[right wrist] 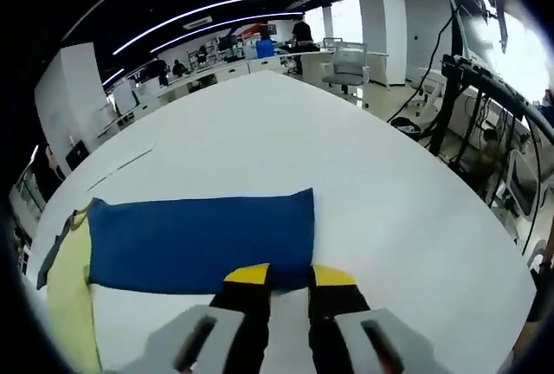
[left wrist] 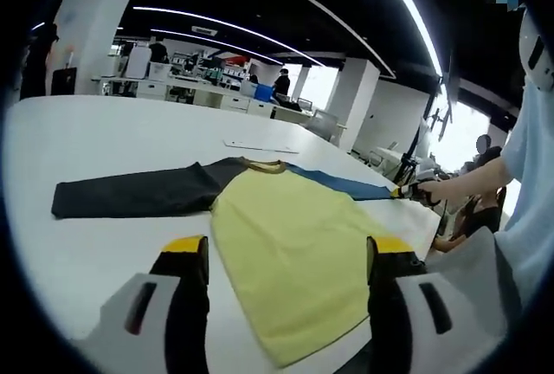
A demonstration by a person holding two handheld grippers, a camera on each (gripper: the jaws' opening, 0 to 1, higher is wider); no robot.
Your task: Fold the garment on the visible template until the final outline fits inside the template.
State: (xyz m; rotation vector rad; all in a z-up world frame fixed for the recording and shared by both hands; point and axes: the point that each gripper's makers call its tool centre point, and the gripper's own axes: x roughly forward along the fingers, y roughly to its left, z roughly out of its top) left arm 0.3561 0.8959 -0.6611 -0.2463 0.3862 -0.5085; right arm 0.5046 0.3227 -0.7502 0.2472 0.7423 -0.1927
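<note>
A long-sleeved cloth garment with a yellow body (left wrist: 299,248), one black sleeve (left wrist: 138,190) and one blue sleeve (right wrist: 203,240) is spread flat on a large white desk (left wrist: 112,136). In the left gripper view the black sleeve is stretched toward the desk's far left, with broad bare surface beyond it, and the yellow hem is seen close to the near edge. In the right gripper view the blue sleeve is laid out across the desk, its cuff end nearest the camera, with wide bare surface beyond it up to the far rounded edge.

The left gripper (left wrist: 286,248) is held low over the near edge, its yellow-tipped black jaws spread wide apart on either side of the yellow body; nothing is gripped between them. The right gripper (right wrist: 290,277) is held at the lower hem of the blue sleeve by its cuff corner, the jaws drawn near each other with a narrow gap; whether cloth is pinched cannot be told. In the left gripper view it (left wrist: 407,190) is seen at the sleeve's end, with a person's arm behind it.

A thin pale strip (left wrist: 260,146) lies on the desk beyond the collar. Office desks, chairs and people stand well beyond the far edge.
</note>
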